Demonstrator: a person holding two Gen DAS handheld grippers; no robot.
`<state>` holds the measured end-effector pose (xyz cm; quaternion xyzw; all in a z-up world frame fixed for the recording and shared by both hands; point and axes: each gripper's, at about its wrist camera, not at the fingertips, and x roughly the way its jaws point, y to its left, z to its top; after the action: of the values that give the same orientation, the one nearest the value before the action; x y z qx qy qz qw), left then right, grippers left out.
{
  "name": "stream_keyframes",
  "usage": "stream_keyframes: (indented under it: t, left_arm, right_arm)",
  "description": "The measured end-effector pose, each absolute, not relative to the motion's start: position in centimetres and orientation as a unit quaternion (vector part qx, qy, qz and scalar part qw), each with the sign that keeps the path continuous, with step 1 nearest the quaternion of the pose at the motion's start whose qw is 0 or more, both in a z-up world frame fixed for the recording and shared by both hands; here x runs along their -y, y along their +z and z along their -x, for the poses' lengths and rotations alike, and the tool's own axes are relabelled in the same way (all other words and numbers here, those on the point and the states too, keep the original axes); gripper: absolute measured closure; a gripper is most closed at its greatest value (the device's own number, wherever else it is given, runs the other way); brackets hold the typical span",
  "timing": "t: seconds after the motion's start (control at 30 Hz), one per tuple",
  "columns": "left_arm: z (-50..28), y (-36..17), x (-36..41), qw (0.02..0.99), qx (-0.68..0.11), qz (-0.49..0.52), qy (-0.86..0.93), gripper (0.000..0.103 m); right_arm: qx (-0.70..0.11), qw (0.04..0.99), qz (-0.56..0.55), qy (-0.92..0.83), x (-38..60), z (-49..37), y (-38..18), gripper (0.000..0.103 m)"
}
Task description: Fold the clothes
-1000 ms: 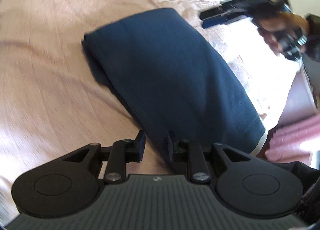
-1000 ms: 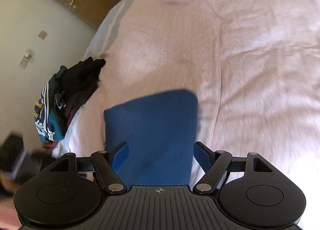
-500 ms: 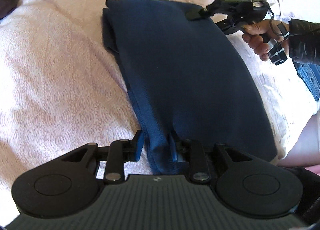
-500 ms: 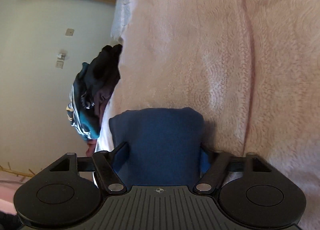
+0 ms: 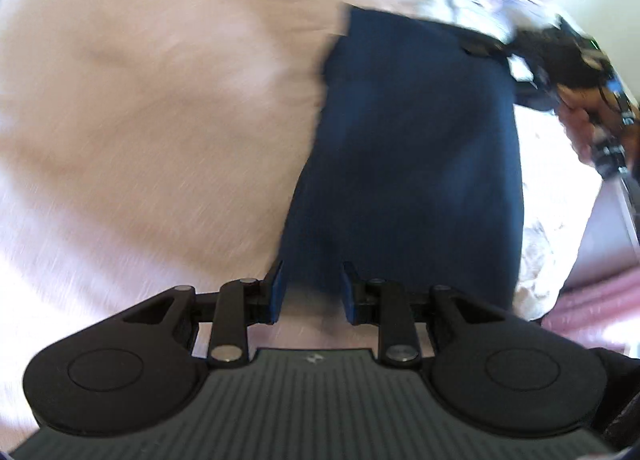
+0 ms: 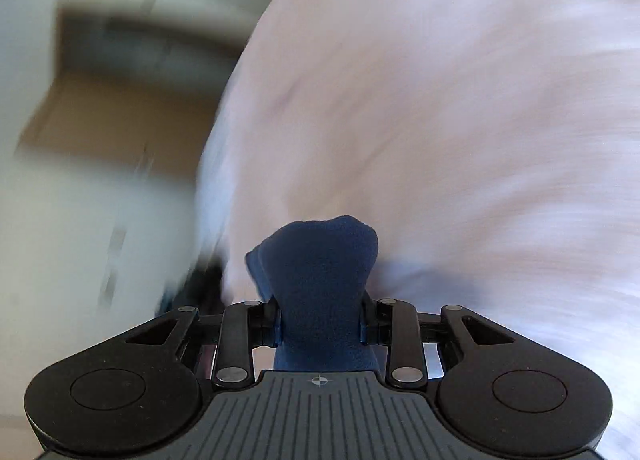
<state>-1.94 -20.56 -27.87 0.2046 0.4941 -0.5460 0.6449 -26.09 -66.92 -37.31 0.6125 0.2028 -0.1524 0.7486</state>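
I see the navy garment (image 5: 412, 164) lying lengthwise on the bed (image 5: 160, 100), its near end between the left gripper (image 5: 312, 288) jaws, which stand narrowly apart, grip unclear, while the right gripper (image 6: 320, 320) is closing on its bunched far end.

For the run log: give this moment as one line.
stage: folding | item: navy garment on bed cover | right gripper: fingers closing on bunched cloth | left gripper: fingers astride near edge

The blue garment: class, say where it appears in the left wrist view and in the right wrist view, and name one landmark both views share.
Left wrist: the blue garment runs from centre to upper right.
Right wrist: bunched at bottom centre, between the right gripper's closing jaws.
Shared landmark: the pink bedspread.
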Motion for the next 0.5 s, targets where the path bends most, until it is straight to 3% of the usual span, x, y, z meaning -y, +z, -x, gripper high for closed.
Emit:
stream_keyframes:
  t: [0.13, 0.4, 0.5]
  left_arm:
    - [3.1, -27.6, 23.3, 0.617, -0.468, -0.218, -0.594, 0.079]
    - [4.0, -29.8, 24.5, 0.556, -0.427, -0.244, -0.67, 0.077]
    - [4.6, -29.2, 23.9, 0.541, -0.407, -0.243, -0.695, 0.075]
  right_arm:
    - [-0.117, 0.702, -0.619, -0.332, 63.6, 38.9, -35.9, 0.072]
    - [-0.006, 0.604, -0.628, -0.49, 50.4, 47.2, -35.4, 0.068]
    - [-0.009, 0.603, -0.611, -0.513, 49.5, 48.0, -35.4, 0.064]
